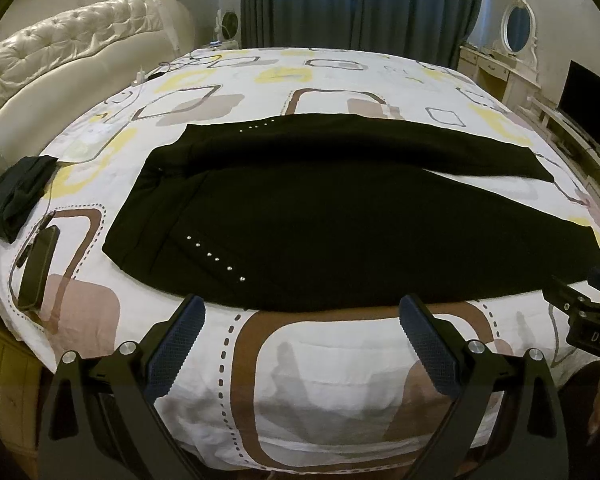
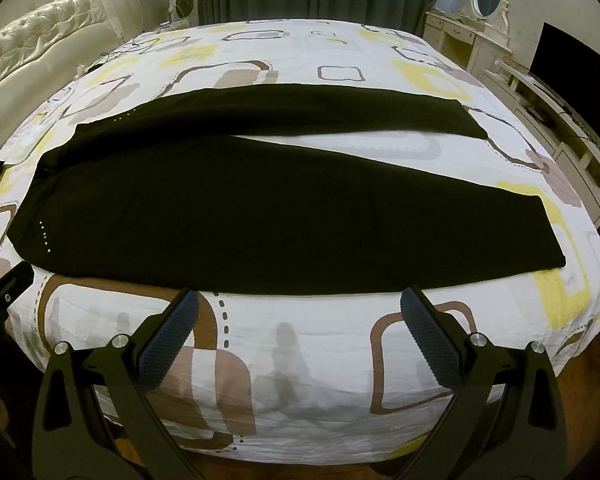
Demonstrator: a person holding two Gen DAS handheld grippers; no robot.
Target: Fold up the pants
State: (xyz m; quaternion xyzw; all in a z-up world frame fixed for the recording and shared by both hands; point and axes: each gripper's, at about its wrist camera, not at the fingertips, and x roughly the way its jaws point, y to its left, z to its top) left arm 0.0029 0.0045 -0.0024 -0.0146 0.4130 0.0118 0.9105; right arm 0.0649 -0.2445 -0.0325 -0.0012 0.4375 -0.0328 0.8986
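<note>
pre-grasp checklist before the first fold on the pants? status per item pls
1. Pants laid out flat on the bed, legs spread in a V: ok.
2. Left gripper open, nothing between its fingers: ok.
3. Right gripper open, nothing held: ok.
4. Both grippers short of the near pants edge, no contact yet: ok.
5. Fold area free of clutter: the dark cloth and the phone lie left of the waist, off the pants: ok.
6. Hidden wrinkles in the black fabric: cannot tell, too dark to read.
</note>
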